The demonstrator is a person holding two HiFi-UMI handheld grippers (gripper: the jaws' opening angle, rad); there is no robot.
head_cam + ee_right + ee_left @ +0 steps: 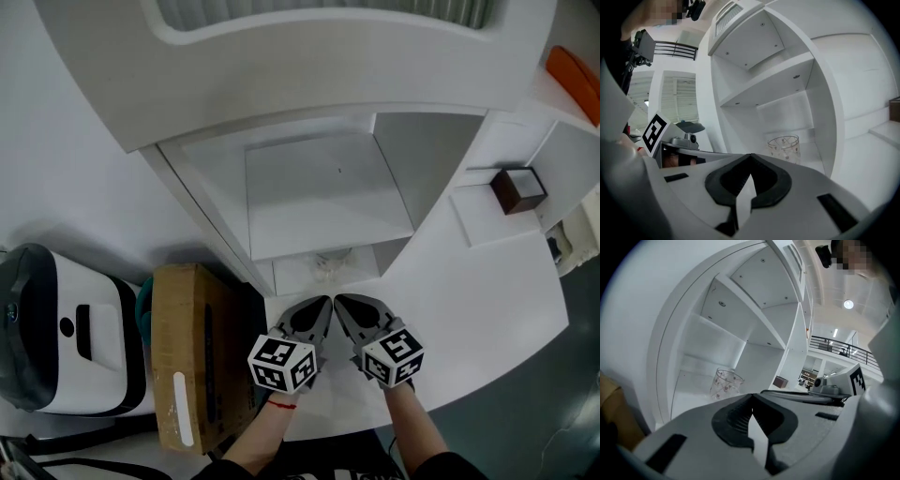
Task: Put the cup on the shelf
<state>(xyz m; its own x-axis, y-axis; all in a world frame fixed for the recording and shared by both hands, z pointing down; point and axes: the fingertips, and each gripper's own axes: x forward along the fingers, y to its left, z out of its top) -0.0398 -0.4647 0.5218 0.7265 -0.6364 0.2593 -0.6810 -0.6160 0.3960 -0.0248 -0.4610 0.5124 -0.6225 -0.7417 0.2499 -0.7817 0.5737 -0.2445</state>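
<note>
A clear glass cup (330, 266) with small red marks stands upright on the lowest shelf (300, 277) of the white shelf unit. It shows in the left gripper view (725, 382) and in the right gripper view (784, 147), with nothing touching it. My left gripper (324, 302) and right gripper (341, 301) sit side by side just in front of the shelf opening, a little short of the cup. Both are shut and hold nothing; each pair of jaws meets at the tips in its own view, left (752, 397) and right (750, 157).
A higher shelf board (319, 192) spans the unit above the cup. A cardboard box (192, 352) and a white and black appliance (56, 328) stand to the left. A small brown box (518, 187) rests on a ledge at the right, beyond the white counter (469, 300).
</note>
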